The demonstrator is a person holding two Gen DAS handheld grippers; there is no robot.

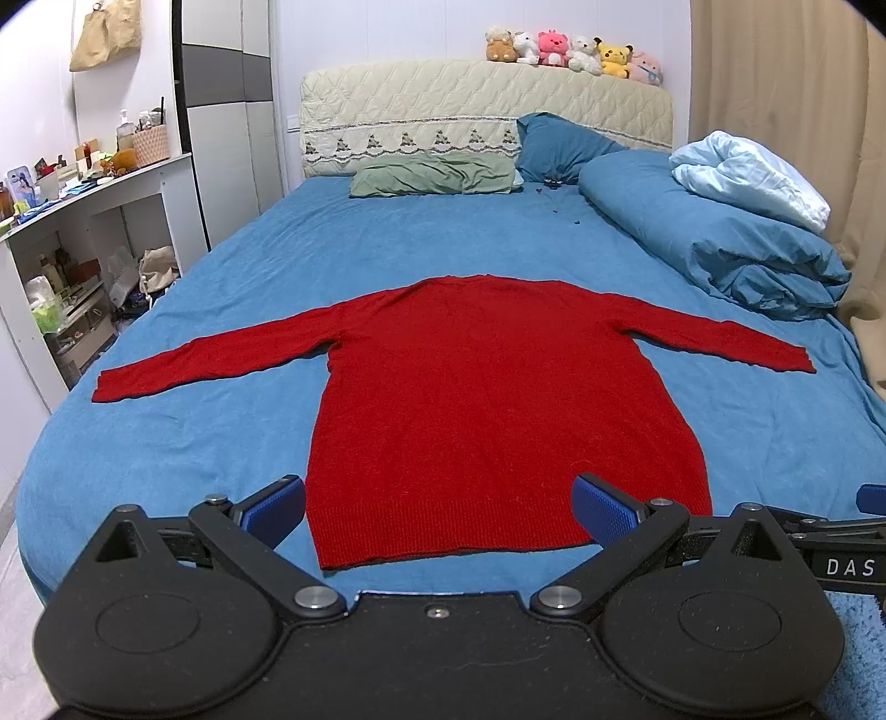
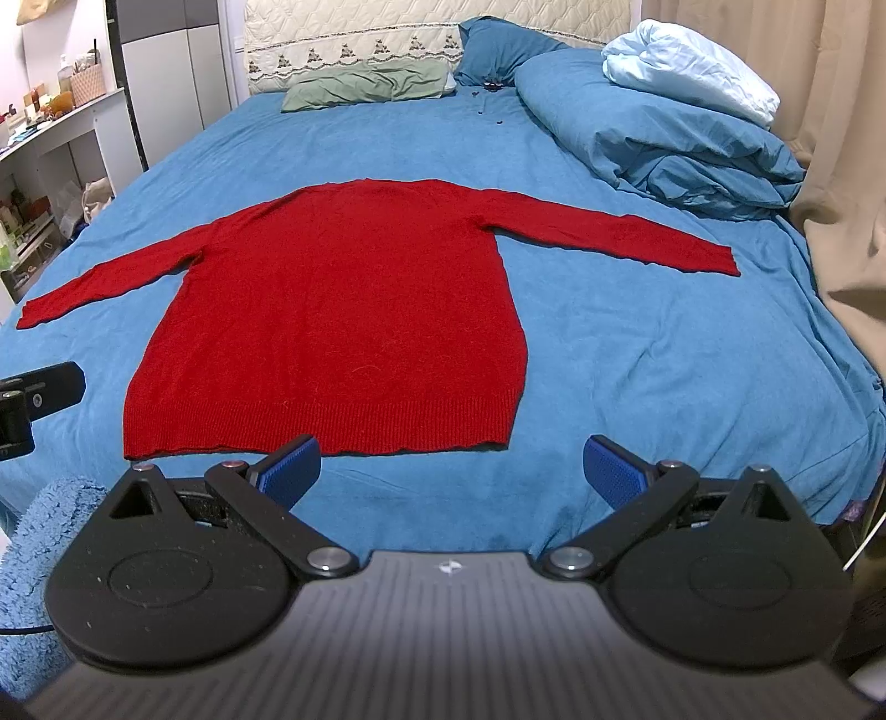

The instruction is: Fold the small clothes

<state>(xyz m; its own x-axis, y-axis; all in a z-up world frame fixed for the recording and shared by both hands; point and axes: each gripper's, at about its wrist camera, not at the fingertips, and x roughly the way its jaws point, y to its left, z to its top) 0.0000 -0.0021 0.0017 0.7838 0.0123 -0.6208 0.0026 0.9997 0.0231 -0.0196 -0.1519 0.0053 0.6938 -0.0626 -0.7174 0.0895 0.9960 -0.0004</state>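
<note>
Red sweater [image 1: 498, 387] flat on bed [image 1: 221, 277], hem near, collar far, sleeves spread sideways. Left gripper [image 1: 440, 512] and right gripper [image 2: 451, 471] both wide, empty, at the hem. Left sits nearer the hem's left corner, right nearer its right corner.

This is a home bedroom: a bed [image 1: 249, 266] under a blue sheet, a quilted cream headboard [image 1: 482, 105] topped by a row of plush toys [image 1: 576, 52], pillows [image 1: 437, 174], a rolled duvet [image 1: 714, 232], beige curtains [image 1: 786, 72], and a cluttered white shelf unit [image 1: 83, 221] alongside.

Blue-sheeted bed [image 1: 266, 266] — quilted headboard [image 1: 482, 94], shelving [image 1: 83, 221] leftward.
</note>
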